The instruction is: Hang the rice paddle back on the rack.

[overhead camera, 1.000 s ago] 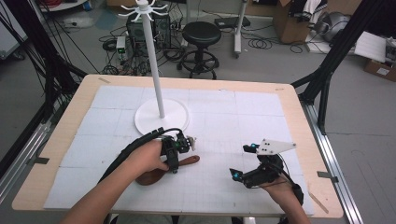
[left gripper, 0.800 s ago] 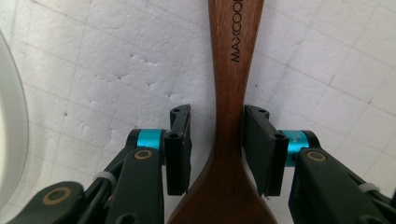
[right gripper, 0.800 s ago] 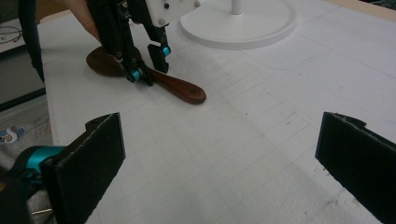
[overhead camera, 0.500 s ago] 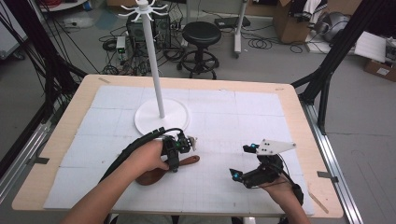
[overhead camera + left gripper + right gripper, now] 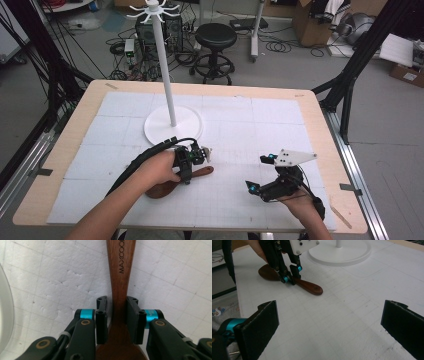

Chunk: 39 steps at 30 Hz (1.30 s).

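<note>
While its jaws have just been closing, the left gripper (image 5: 116, 315) clamps the wooden spoon (image 5: 121, 277). That gripper's view shows lettering on the handle. The right gripper (image 5: 260, 175), near right, holds its jaws wide apart.

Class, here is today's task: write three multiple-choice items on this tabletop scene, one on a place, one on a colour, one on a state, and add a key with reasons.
1. Where does the brown wooden spoon lie?
A. On the white foam mat
B. On the white stand's round base
C. On the black stool

2. What colour is the tall hook stand?
A. Black
B. White
C. Brown

3. How do the right gripper's jaws stand?
A. Shut on the spoon
B. Shut on nothing
C. Wide open, nothing between them

Key: 1 A, the spoon rests on the white foam mat in front of the base. 2 B, its pole and base are white. 3 C, the right gripper view shows bare mat between them.
</note>
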Each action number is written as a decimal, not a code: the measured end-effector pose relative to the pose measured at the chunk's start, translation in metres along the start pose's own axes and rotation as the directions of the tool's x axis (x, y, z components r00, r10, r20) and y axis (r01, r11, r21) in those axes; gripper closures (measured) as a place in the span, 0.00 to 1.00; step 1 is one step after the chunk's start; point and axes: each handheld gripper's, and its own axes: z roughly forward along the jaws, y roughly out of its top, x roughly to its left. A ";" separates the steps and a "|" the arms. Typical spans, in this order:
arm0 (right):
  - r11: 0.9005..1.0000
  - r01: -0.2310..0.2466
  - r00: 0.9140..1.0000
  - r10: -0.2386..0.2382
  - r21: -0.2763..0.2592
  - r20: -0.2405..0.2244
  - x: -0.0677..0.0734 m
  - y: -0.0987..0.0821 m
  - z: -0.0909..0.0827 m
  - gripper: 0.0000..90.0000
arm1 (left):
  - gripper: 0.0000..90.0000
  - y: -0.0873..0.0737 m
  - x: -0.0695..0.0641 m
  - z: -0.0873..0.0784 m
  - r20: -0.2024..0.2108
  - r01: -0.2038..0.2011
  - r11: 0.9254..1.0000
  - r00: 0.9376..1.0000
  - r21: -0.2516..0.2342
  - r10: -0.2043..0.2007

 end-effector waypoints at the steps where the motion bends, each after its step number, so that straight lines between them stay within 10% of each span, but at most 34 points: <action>1: 1.000 0.001 1.000 -0.001 -0.001 0.000 0.000 0.000 0.000 0.01 | 0.83 0.000 0.000 0.000 0.001 0.000 1.000 1.000 0.000 0.000; 30: 1.000 -0.005 1.000 0.005 -0.001 -0.002 -0.001 -0.001 -0.002 0.01 | 0.86 -0.003 -0.003 -0.003 -0.001 -0.059 0.998 0.998 -0.020 0.059; 39: 1.000 -0.007 1.000 0.007 0.000 -0.001 -0.001 -0.002 -0.002 0.01 | 0.86 -0.011 -0.002 -0.014 0.013 -0.076 0.992 0.997 -0.097 0.077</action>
